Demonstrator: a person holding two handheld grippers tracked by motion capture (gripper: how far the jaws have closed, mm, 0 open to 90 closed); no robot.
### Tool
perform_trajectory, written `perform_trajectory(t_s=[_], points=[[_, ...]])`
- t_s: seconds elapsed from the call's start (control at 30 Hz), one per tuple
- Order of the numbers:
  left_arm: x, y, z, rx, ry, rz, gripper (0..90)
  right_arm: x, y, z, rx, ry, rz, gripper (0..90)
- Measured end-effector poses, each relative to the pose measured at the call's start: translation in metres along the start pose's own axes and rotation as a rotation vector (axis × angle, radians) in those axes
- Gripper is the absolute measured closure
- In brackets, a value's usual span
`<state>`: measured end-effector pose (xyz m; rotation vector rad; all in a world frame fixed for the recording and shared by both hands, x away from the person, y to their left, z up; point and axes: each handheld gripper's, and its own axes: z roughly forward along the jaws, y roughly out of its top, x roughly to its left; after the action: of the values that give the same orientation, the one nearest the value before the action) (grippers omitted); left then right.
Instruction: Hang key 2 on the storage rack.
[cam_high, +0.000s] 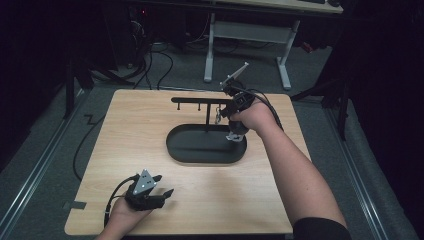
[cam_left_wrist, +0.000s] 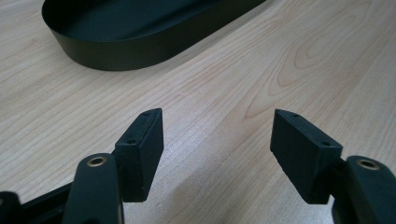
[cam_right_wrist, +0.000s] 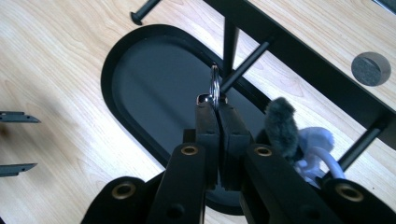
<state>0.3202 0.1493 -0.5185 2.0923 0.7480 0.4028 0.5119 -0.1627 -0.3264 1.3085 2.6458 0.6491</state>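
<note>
My right gripper (cam_right_wrist: 215, 105) is shut on a metal key ring (cam_right_wrist: 214, 84), held up against a thin peg (cam_right_wrist: 247, 63) of a black rack (cam_right_wrist: 317, 70). A grey furry charm (cam_right_wrist: 281, 126) and a white piece (cam_right_wrist: 315, 144) hang from the ring beside the jaws. In the high view the right gripper (cam_high: 220, 116) is over the far right end of the black oval tray (cam_high: 175, 150), with the charm (cam_high: 234, 136) dangling below the hand. My left gripper (cam_high: 165, 184) rests near the table's front left, open, with bare wood between its pads (cam_left_wrist: 144, 149).
The rack's crossbar (cam_high: 197, 100) stands on a post rising from the tray and carries several short pegs. The tray wall (cam_left_wrist: 140, 51) lies ahead of the left gripper. The wooden table (cam_high: 125, 130) ends close behind the rack; cables and a desk frame (cam_high: 210, 50) lie on the floor beyond.
</note>
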Motion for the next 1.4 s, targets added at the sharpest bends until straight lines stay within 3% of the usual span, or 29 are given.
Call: perform_trajectory(t_s=[0.17, 0.5, 0.87, 1.17, 1.4], points=[[0.000, 0.000, 0.001, 0.002, -0.001, -0.001, 35.5, -0.005, 0.000, 0.000, -0.001, 0.009, 0.024, 88.9], [0.000, 0.000, 0.001, 0.006, -0.003, 0.003, 35.5, -0.014, 0.004, 0.006, -0.022, -0.018, 0.035, 88.2], [0.000, 0.000, 0.002, 0.004, -0.001, 0.004, 35.5, -0.014, 0.007, 0.009, -0.038, -0.052, 0.039, 82.2], [0.001, 0.002, 0.002, 0.014, -0.002, 0.005, 35.3, -0.010, -0.010, -0.006, -0.061, -0.056, 0.063, 78.9], [0.002, 0.002, 0.003, 0.005, 0.003, 0.001, 35.2, -0.004, -0.027, -0.008, -0.072, -0.040, 0.054, 74.1]])
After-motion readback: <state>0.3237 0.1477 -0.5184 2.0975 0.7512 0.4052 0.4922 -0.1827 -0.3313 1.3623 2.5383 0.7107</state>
